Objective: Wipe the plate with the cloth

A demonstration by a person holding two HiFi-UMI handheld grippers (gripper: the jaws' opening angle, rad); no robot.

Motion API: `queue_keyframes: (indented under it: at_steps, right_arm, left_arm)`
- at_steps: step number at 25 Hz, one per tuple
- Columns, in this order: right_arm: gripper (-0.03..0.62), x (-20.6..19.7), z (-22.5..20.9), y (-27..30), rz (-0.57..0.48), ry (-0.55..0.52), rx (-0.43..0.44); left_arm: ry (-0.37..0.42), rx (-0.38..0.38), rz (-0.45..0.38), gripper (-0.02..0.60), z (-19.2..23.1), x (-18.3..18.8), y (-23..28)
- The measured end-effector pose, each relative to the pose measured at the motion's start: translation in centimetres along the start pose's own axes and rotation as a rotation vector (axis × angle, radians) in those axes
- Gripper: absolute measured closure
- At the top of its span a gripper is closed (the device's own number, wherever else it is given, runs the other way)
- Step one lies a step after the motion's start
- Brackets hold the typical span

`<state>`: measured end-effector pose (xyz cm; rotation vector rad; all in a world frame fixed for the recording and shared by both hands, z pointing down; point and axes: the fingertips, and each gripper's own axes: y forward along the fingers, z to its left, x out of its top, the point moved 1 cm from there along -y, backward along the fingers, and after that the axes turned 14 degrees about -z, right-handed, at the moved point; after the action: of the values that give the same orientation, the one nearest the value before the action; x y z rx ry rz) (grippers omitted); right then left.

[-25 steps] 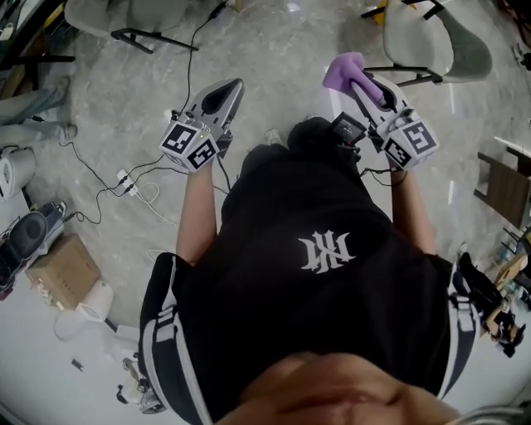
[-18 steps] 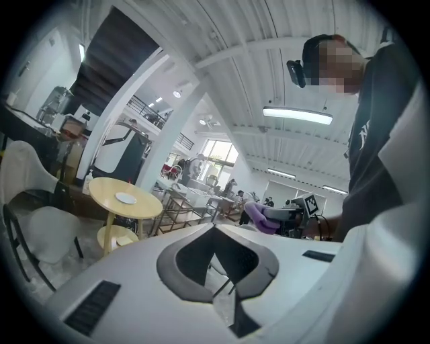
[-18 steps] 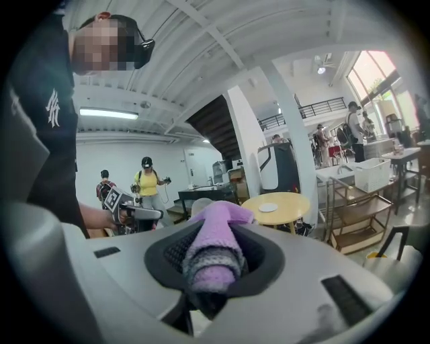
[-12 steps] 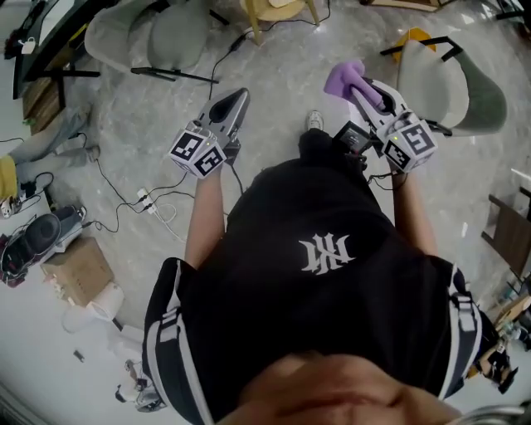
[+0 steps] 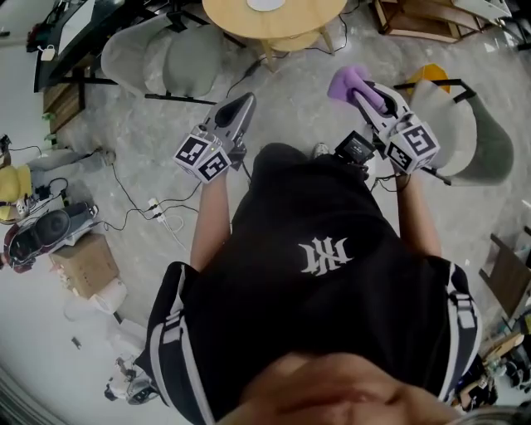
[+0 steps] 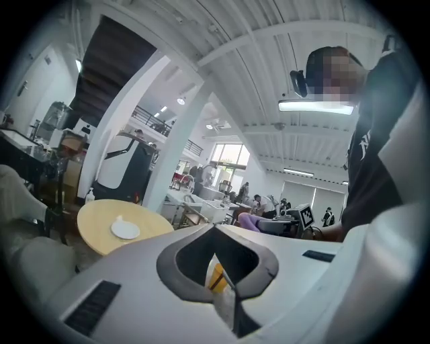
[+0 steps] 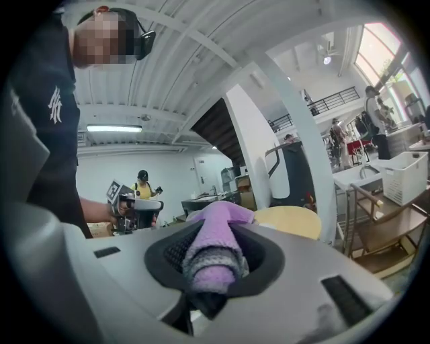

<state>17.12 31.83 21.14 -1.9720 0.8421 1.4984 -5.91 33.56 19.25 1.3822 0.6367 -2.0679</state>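
Note:
A white plate [image 5: 265,4] [image 6: 125,230] lies on a round wooden table [image 5: 290,25] [image 6: 91,218] at the head view's top edge, well ahead of both grippers. My right gripper [image 5: 358,87] [image 7: 213,232] is shut on a purple cloth [image 5: 345,83] [image 7: 211,252], which bulges out past its tips. The left gripper [image 5: 241,104] [image 6: 215,232] is held level beside it, shut, with nothing between its jaws. Both are carried in the air over the marble floor, short of the table.
Grey chairs stand left [image 5: 158,54] and right [image 5: 469,124] of the table. Cables and a power strip [image 5: 156,207] trail on the floor at left, near a cardboard box [image 5: 83,266]. A white pillar [image 6: 175,161] and other people are farther back.
The person has walked forward with both grippers; the round table with the plate has come into view at the top. The cloth stays in the right gripper.

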Motion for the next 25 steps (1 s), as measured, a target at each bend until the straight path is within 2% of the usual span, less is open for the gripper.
queue_keyframes:
  at_steps: [4,9,12,17,20,23,25]
  right_arm:
    - [0.499,0.0,-1.7,3.4,-0.004,-0.002,0.012]
    - [0.499,0.3,-4.3,7.3,0.029,-0.028,-0.007]
    - [0.499,1.3,-6.3,10.9,0.047,-0.047,-0.023]
    - [0.499,2.3,-9.0,17.3,0.081,-0.066,-0.038]
    - [0.499,2.9,-10.3,20.7,0.094,-0.066,-0.059]
    - [0.499,3.0,-11.2,23.5,0.111,-0.072,-0.076]
    - [0.499,3.1,-12.0,25.1,0.140,-0.113,-0.074]
  left_arm:
    - [-0.024,0.047,0.009,0.569,4.3,-0.5,0.9]
    - [-0.072,0.037,-0.031,0.569,9.8,-0.3,4.3]
    - [-0.115,0.017,-0.049,0.569,13.8,0.2,7.4]
    - [-0.112,-0.030,-0.032,0.569,20.1,1.9,11.6]
    - [-0.173,-0.068,-0.050,0.569,22.6,3.3,13.3]
    - [-0.195,-0.096,-0.028,0.569,24.7,3.2,14.5]
    - [-0.204,-0.094,-0.023,0.569,26.5,3.2,15.1]
